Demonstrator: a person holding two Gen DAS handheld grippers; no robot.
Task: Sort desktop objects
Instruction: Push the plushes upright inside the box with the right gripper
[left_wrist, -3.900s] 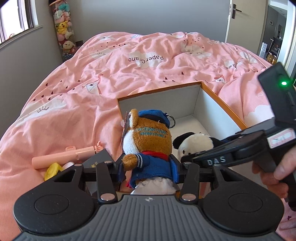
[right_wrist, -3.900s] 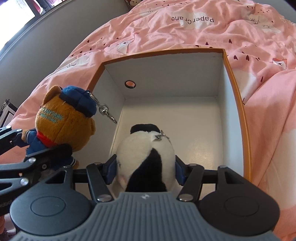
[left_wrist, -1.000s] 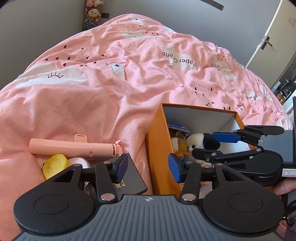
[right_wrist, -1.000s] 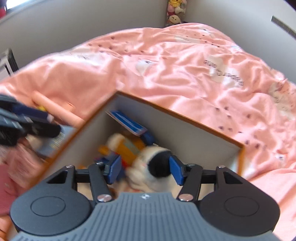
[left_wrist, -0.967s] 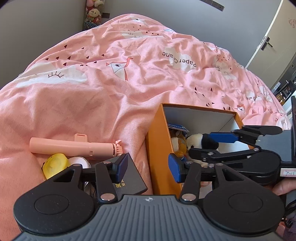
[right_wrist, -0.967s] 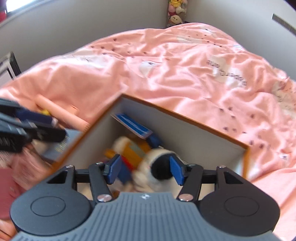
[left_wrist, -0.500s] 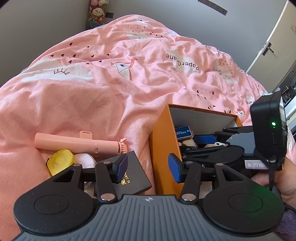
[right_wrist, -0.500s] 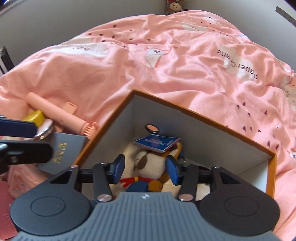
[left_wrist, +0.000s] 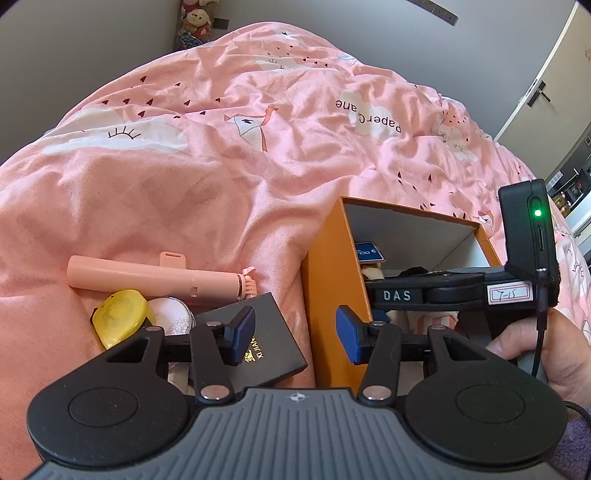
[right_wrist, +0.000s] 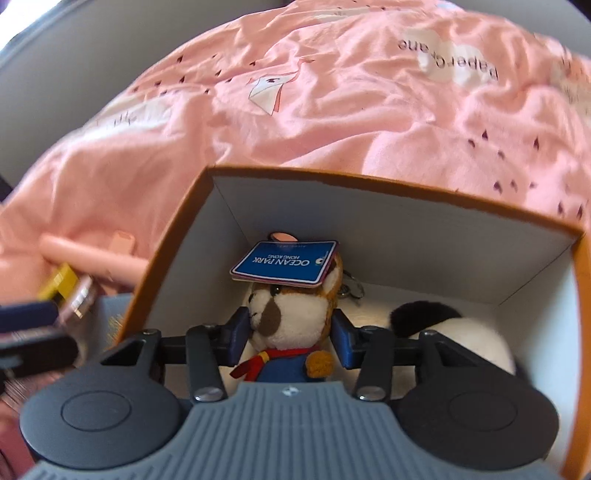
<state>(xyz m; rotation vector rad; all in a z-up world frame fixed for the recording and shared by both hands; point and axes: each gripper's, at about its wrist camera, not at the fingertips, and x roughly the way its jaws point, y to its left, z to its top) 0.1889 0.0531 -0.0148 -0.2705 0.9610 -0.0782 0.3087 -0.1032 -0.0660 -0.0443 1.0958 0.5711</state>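
An orange box (right_wrist: 369, 181) with white inside stands on the pink duvet. In it a brown bear plush (right_wrist: 291, 317) in blue clothes sits upright with a blue tag (right_wrist: 284, 266) on its head, and a black-and-white panda plush (right_wrist: 461, 332) lies to its right. My right gripper (right_wrist: 291, 339) reaches down into the box; its jaws are closing, with both blue pads against the sides of the bear's head. My left gripper (left_wrist: 295, 332) hangs open and empty over the gap between a black booklet (left_wrist: 269, 347) and the box's left wall (left_wrist: 332, 258).
Left of the box lie a long pink stick (left_wrist: 147, 275), a yellow item (left_wrist: 118, 314) and a round white compact (left_wrist: 170, 314). A hand (left_wrist: 524, 343) holds the right gripper's handle. The duvet (left_wrist: 221, 147) stretches behind, with grey walls and a door beyond it.
The right gripper has shifted from the panda to the bear, dropped lower into the box, rolled, and narrowed its jaws around the bear's head. The left gripper has stayed almost still.
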